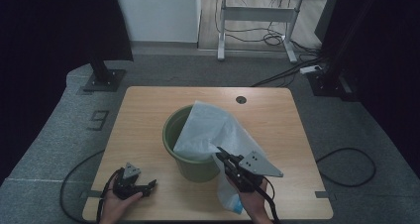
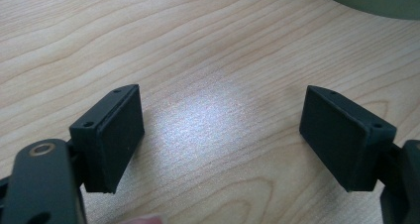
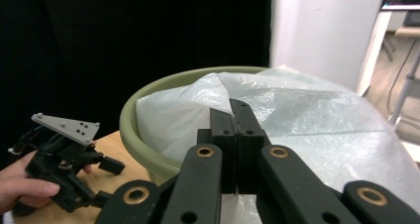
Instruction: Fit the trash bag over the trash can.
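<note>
A thin white plastic bag (image 1: 213, 130) lies half inside the green bucket (image 1: 174, 130) at the middle of the tabletop (image 1: 148, 105), its lower end draping over the near rim; it looks light, limp and slippery, best pinched at an edge; the right gripper (image 3: 236, 116) is clenched on its film; the left gripper (image 2: 220, 135) rests released beside the bucket.

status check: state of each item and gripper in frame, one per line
green bin: upright on the table, partly lined.
white plastic bag: draped over the bin's right rim, partly inside, tail hanging outside.
left gripper: open, nothing between the jaws, low over bare table.
right gripper: shut on the white plastic bag.
</note>
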The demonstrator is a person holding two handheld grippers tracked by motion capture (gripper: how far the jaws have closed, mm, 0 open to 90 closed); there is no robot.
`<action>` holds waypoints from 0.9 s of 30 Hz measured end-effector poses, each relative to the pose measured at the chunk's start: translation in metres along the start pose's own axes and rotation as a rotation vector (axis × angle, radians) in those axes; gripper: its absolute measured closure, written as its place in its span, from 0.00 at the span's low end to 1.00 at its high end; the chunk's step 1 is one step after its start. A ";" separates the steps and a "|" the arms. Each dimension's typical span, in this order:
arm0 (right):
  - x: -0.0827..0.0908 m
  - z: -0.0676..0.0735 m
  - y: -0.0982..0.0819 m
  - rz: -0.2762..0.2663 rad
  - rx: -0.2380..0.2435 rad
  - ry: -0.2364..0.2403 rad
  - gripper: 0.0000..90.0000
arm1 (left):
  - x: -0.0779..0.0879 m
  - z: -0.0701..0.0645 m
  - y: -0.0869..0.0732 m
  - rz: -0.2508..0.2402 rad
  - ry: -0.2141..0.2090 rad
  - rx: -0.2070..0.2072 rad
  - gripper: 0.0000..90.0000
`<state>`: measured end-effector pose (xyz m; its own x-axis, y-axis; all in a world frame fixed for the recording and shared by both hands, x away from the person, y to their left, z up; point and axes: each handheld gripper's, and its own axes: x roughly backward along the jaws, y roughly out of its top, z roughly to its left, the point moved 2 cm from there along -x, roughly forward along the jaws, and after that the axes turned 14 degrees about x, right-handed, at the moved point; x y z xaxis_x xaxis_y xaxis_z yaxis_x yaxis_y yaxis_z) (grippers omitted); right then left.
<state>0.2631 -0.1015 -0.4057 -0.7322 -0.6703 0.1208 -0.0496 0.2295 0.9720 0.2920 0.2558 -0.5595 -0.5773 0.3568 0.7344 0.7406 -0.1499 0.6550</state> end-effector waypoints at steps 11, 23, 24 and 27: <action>0.038 0.019 0.004 -0.056 0.021 -0.097 0.43 | 0.000 0.000 0.000 -0.001 0.000 0.001 0.19; 0.080 0.011 -0.039 0.064 -0.041 -0.147 0.36 | 0.000 0.000 0.000 -0.001 0.002 0.002 0.19; 0.082 0.012 -0.042 0.064 -0.045 -0.144 0.36 | 0.000 0.000 0.000 -0.001 0.003 0.002 0.19; 0.085 0.013 -0.049 0.067 -0.053 -0.142 0.35 | 0.000 0.000 -0.001 -0.001 0.003 0.004 0.19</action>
<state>0.1945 -0.1607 -0.4456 -0.8214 -0.5476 0.1596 0.0356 0.2300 0.9725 0.2912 0.2559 -0.5595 -0.5796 0.3539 0.7341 0.7410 -0.1459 0.6554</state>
